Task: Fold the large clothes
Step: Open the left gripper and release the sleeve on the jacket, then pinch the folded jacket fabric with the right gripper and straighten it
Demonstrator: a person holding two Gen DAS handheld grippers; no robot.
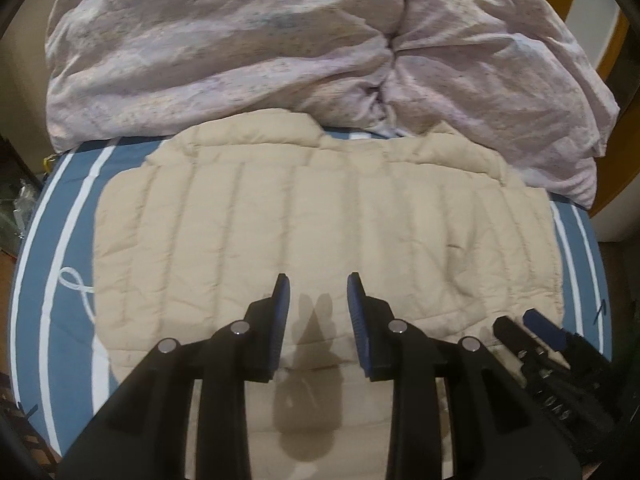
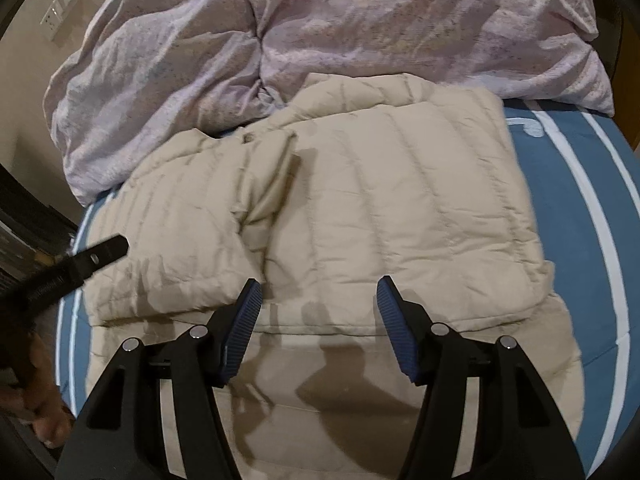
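Across the bed, beige jacket, collar toward duvet

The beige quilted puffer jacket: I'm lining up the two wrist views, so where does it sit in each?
Left wrist: beige quilted puffer jacket fills the centre, beyond the open left tongs.
Right wrist: centre, beyond the open right tongs.
Shared landmark: crumpled lilac duvet behind it.

Warm, dimmish indoor light falls from above and behind, throwing soft double shadows of the left gripper and right gripper onto the beige puffer jacket. Both fisheye views bow strongly and darken at the corners; the lilac duvet looks slightly smeared.
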